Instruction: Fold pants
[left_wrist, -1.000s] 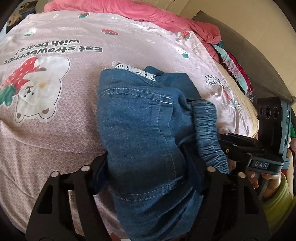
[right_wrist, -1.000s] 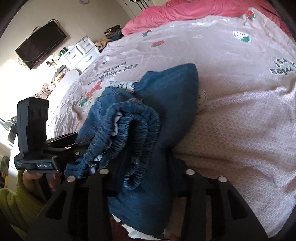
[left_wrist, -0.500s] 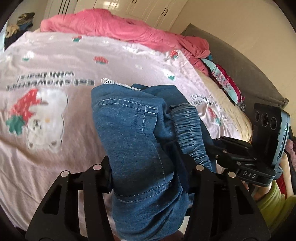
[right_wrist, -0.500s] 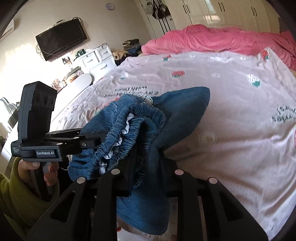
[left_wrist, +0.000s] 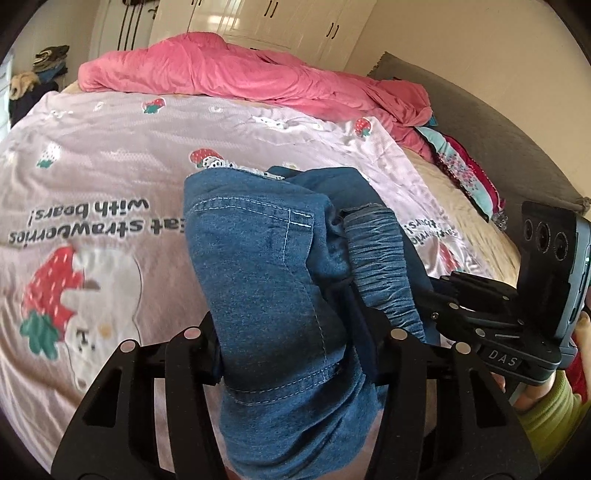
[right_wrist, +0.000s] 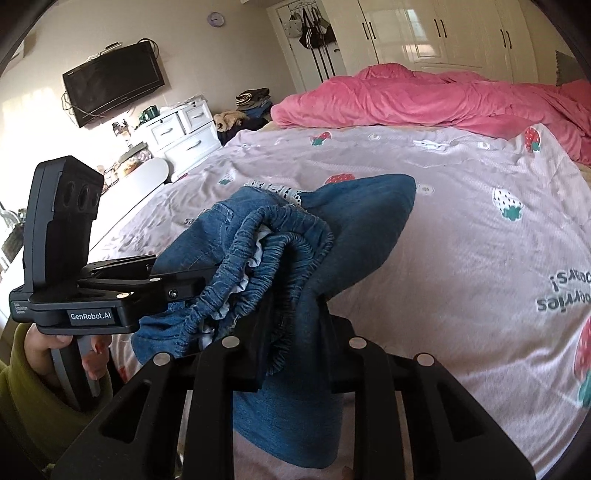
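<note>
I have both claws clamped on the bunched denim pants, left claw low centre, right claw beside it, legs trailing up-frame over the bed

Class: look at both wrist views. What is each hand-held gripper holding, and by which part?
Both grip the denim pants: the left hand-held gripper a bunched denim fold, the right hand-held gripper near the elastic waistband.

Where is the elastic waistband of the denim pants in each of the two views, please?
Left wrist: the elastic waistband is right of centre, beside the right gripper.
Right wrist: it is left of centre, beside the left gripper.
Shared landmark: the pink duvet behind.
</note>
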